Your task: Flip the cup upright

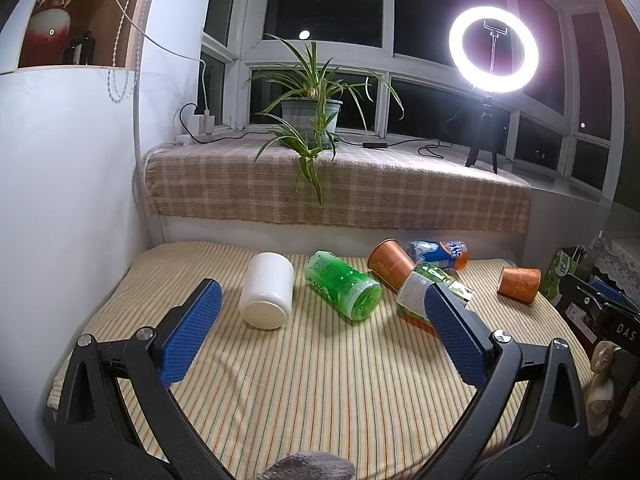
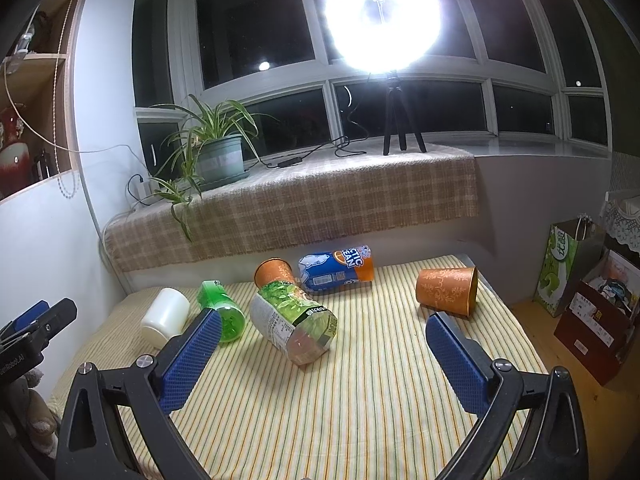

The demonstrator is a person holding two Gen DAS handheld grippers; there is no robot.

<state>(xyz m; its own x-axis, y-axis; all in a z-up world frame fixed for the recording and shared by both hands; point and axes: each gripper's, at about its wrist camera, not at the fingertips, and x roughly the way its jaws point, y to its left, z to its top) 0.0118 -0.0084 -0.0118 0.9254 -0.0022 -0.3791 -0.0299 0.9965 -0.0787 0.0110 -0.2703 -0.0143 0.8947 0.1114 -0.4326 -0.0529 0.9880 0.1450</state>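
Note:
Several cups lie on their sides on a striped cloth (image 1: 320,380). A white cup (image 1: 267,290) lies left, a green translucent cup (image 1: 342,285) beside it. An orange paper cup (image 1: 391,264) leans by a green-labelled clear cup (image 1: 416,296), with a blue-orange cup (image 1: 438,254) behind. A second orange cup (image 1: 519,285) lies far right; it also shows in the right wrist view (image 2: 447,291). My left gripper (image 1: 322,316) is open and empty, short of the white and green cups. My right gripper (image 2: 322,344) is open and empty, near the green-labelled cup (image 2: 294,320).
A raised ledge with a checked cloth (image 1: 340,188) runs behind, carrying a potted plant (image 1: 311,110) and a ring light on a tripod (image 1: 493,50). A white wall (image 1: 68,184) bounds the left. Paper bags and boxes (image 2: 580,300) stand on the floor at right.

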